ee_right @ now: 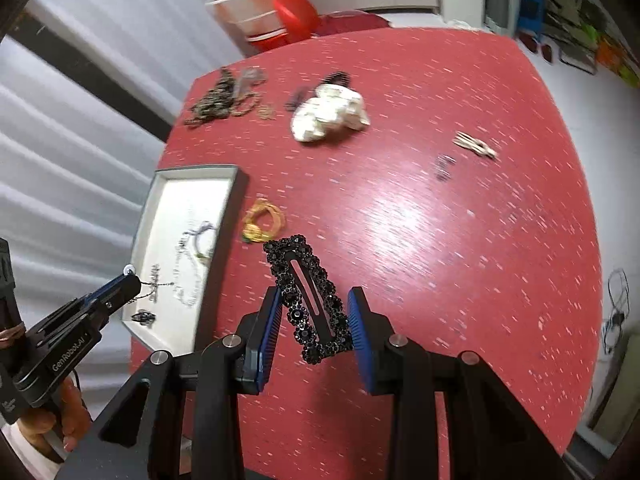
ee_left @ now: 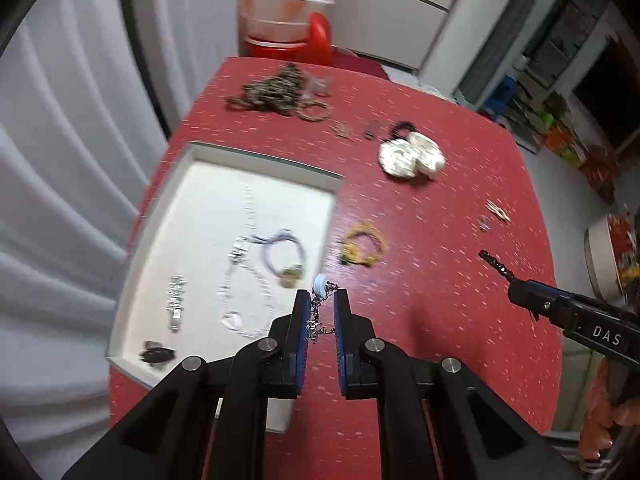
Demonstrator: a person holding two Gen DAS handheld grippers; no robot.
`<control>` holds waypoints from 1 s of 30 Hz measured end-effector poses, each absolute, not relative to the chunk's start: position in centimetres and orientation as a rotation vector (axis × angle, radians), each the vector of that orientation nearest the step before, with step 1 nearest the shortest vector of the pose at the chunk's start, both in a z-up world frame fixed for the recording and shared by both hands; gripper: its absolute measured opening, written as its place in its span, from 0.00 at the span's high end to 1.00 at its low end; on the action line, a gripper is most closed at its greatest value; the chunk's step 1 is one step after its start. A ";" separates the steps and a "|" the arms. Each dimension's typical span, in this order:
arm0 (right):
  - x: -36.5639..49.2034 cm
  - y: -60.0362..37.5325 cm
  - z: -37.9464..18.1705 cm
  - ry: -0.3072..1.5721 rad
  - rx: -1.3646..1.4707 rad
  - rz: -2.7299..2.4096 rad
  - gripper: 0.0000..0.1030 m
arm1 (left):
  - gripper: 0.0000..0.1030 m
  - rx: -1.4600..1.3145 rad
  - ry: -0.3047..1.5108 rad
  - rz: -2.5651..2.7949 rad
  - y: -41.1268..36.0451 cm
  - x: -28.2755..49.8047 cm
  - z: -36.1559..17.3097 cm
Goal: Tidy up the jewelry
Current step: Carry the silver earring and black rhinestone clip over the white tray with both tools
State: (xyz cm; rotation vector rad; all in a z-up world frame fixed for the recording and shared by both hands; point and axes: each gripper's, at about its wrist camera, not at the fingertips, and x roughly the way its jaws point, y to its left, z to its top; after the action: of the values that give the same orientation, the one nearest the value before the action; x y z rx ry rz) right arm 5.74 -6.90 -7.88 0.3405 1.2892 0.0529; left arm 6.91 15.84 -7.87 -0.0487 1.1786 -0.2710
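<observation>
left tongs (ee_left: 322,294) pinch a thin chain with a white bead (ee_left: 321,282) above the white tray's (ee_left: 192,151) right edge – right tongs (ee_right: 314,294) clamp a black beaded hair clip (ee_right: 310,296) over the red table (ee_right: 440,240), beside a yellow bracelet (ee_right: 264,222).

Motion blur smears the chain pile (ee_left: 276,90) and tray (ee_left: 132,344) pieces.
</observation>
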 end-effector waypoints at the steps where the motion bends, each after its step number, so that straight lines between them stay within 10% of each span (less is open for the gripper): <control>1: 6.3 -6.2 -7.8 1.287 0.330 0.067 0.64 | 0.87 -0.054 1.175 -0.257 16.6 7.2 -7.9; 30: 19.9 8.8 -14.0 1.302 0.161 0.290 0.64 | 0.87 -0.122 1.155 -0.067 25.2 16.7 -15.7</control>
State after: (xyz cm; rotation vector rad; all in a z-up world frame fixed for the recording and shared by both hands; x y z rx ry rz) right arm 19.87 8.83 -13.96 0.1605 1.3024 0.2896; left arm 16.65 25.17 -15.66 -0.1219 1.1548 -0.0665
